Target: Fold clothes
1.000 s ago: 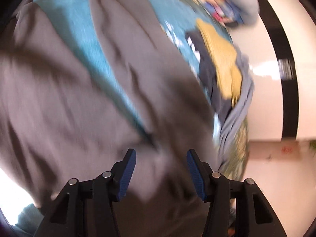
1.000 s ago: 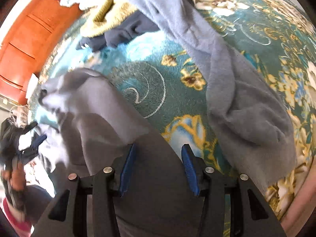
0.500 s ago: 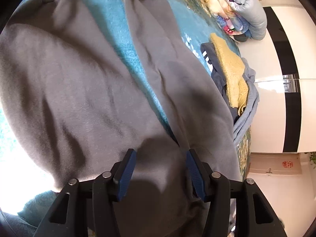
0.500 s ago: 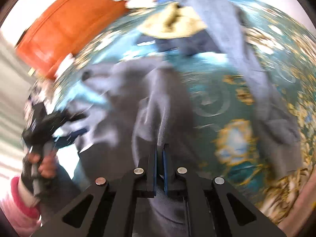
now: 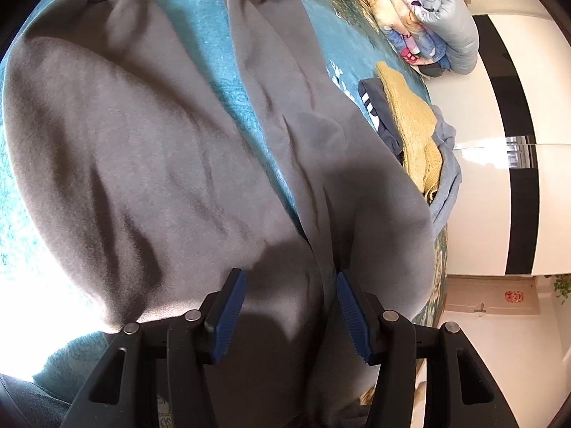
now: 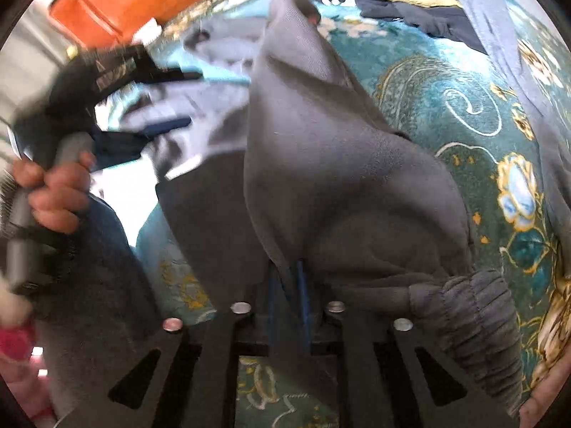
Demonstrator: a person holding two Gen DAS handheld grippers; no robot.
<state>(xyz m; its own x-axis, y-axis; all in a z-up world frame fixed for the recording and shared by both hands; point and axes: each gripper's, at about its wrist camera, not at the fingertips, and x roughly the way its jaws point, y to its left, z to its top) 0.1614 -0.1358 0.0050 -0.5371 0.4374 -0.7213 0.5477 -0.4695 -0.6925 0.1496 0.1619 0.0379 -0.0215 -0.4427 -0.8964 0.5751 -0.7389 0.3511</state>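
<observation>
A fold of the grey fleece sweatpants (image 6: 339, 192) is pinched between the blue pads of the right gripper (image 6: 285, 299), whose jaws have just eased slightly apart, and is lifted above the teal floral bedspread (image 6: 464, 114). The left gripper (image 5: 289, 315) is held open over the spread-out trouser legs. Beyond, a yellow knitted garment (image 5: 410, 121) is seen.
</observation>
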